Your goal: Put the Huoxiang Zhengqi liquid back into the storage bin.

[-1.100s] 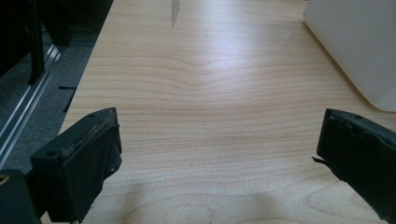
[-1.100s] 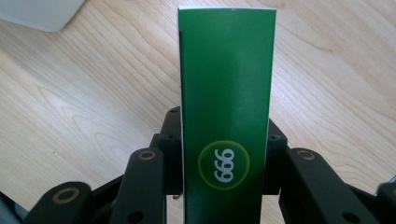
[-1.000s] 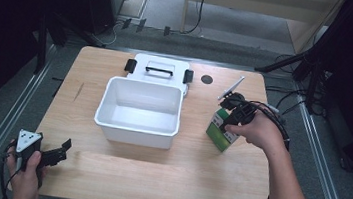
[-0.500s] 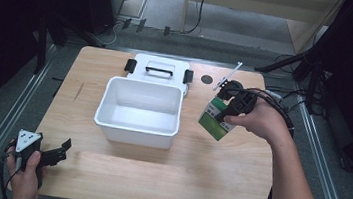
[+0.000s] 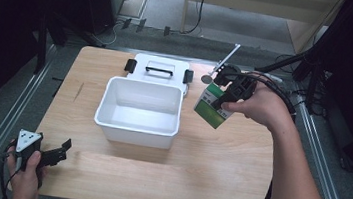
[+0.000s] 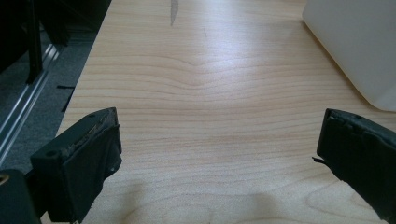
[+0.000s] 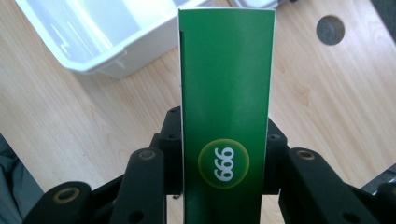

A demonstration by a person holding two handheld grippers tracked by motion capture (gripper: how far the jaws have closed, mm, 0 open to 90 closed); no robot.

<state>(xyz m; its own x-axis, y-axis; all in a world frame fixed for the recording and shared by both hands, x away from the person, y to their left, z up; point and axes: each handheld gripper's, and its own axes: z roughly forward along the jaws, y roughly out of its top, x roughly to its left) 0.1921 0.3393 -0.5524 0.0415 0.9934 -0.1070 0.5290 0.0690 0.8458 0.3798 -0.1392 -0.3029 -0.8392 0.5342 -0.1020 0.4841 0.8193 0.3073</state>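
A green and white box (image 5: 213,106) hangs tilted in the air just right of the white bin (image 5: 139,110), with my right gripper (image 5: 220,100) shut on it. In the right gripper view the green box (image 7: 226,107) with a round "999" mark stands between the two black jaws, and the white bin (image 7: 88,32) lies beyond at the upper left. My left gripper (image 5: 60,150) rests at the table's near left corner, open, with bare wood between its fingers (image 6: 84,158).
The bin's white lid (image 5: 158,69) with a black handle and black latches lies behind the bin. A round cable hole (image 5: 206,78) sits in the wooden table (image 5: 216,174) near the right gripper. Metal rails and cables run along the table's sides.
My right gripper has lifted the green box off the table and carried it up and slightly toward the far side, tilting it. The left gripper has stayed still.
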